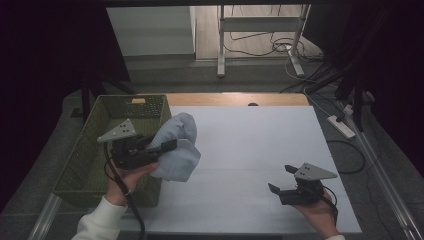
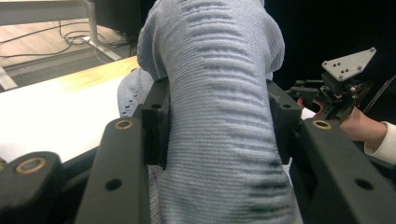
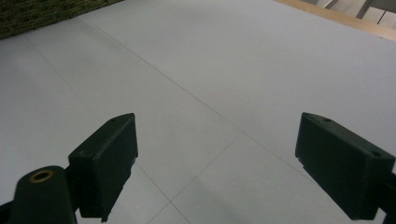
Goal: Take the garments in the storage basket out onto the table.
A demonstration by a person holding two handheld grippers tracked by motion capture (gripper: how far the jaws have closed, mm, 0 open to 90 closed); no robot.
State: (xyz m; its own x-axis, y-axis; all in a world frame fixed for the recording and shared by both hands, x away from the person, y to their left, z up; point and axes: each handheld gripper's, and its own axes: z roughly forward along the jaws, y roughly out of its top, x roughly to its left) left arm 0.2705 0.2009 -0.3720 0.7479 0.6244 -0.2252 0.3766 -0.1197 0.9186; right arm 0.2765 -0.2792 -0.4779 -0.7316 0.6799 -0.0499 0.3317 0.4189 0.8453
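Observation:
A light blue knitted cloth [image 1: 182, 130] hangs bunched just right of the green woven basket [image 1: 85, 150], above the white table top [image 1: 250, 135]. My left gripper [image 1: 170, 148] is shut on it. In the left gripper view the cloth [image 2: 219, 84] fills the gap between both black pads [image 2: 156, 121] and bulges above them. My right gripper [image 1: 281, 178] rests low near the table's front right, jaws wide apart. In the right gripper view the right gripper [image 3: 217, 128] has nothing but bare white surface between its jaws.
The basket stands at the table's left edge; its inside is dark and I cannot tell what it holds. A wooden strip [image 1: 235, 99] runs along the far edge. Cables and a metal stand [image 1: 260, 30] lie on the floor beyond. A power strip [image 1: 341, 126] sits off the right side.

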